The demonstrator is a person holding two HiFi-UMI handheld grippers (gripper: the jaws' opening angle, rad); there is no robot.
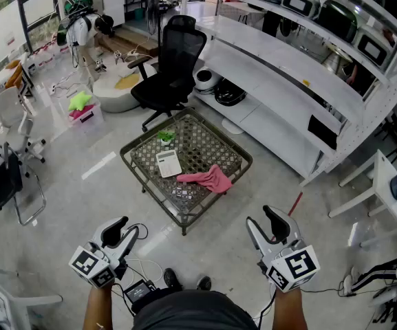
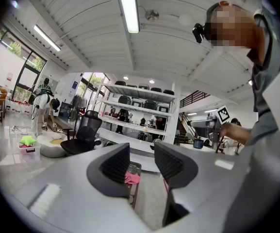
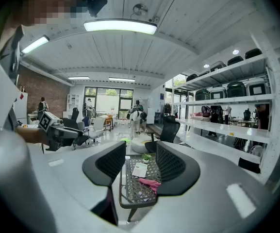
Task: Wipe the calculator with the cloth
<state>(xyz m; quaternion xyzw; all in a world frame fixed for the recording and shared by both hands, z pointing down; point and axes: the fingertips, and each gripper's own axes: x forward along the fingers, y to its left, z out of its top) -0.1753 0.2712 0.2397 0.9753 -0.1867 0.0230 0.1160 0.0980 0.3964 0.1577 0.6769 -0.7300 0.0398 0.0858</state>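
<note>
Long white metal shelving (image 1: 287, 67) runs along the right wall, with a black mesh office chair (image 1: 174, 60) in front of it. Nearer stands a low square wire-lattice surface (image 1: 135, 160) with a dark frame. The left gripper (image 1: 124, 231) and right gripper (image 1: 265, 224) are held well short of it, fingers spread with nothing between them. On the lattice a crumpled pink cloth (image 1: 208, 178) lies just beside the flat white calculator (image 1: 168, 163), which sits near the middle.

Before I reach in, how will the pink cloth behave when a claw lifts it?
The pink cloth lies crumpled in soft folds, so it is probably floppy and light, and should drape once lifted. Bunched unevenly, it would likely hang lopsided from one pinch.
</note>
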